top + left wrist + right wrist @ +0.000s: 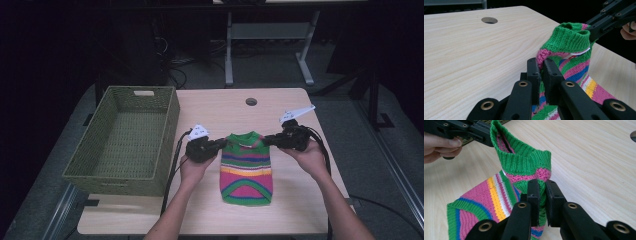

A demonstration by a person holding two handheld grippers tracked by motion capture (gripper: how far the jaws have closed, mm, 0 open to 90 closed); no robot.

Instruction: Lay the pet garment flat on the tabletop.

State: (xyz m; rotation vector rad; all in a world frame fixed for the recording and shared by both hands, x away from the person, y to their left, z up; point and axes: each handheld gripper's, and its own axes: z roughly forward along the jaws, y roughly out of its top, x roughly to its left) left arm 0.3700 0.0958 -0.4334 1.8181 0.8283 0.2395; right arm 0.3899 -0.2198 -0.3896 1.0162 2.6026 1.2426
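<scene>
A small knitted sweater point(247, 170) with pink, green, blue, yellow and white stripes lies lengthwise on the table, its green collar point(245, 140) at the far end. My left gripper point(224, 144) is shut on the sweater's left shoulder, and my right gripper point(265, 140) is shut on the right shoulder. The left gripper view shows the pink shoulder fabric point(542, 56) pinched between the jaws, lifted off the table, with the right gripper point(591, 31) beyond the collar point(571, 37). The right gripper view shows its jaws pinching pink and green knit point(541, 176), with the left gripper point(487, 138) at the collar's far side.
An empty green woven basket point(127, 141) stands at the table's left side. The light wooden table point(220, 107) has a round cable hole point(251, 101) near its far edge. A desk frame point(270, 40) and cables sit on the floor behind.
</scene>
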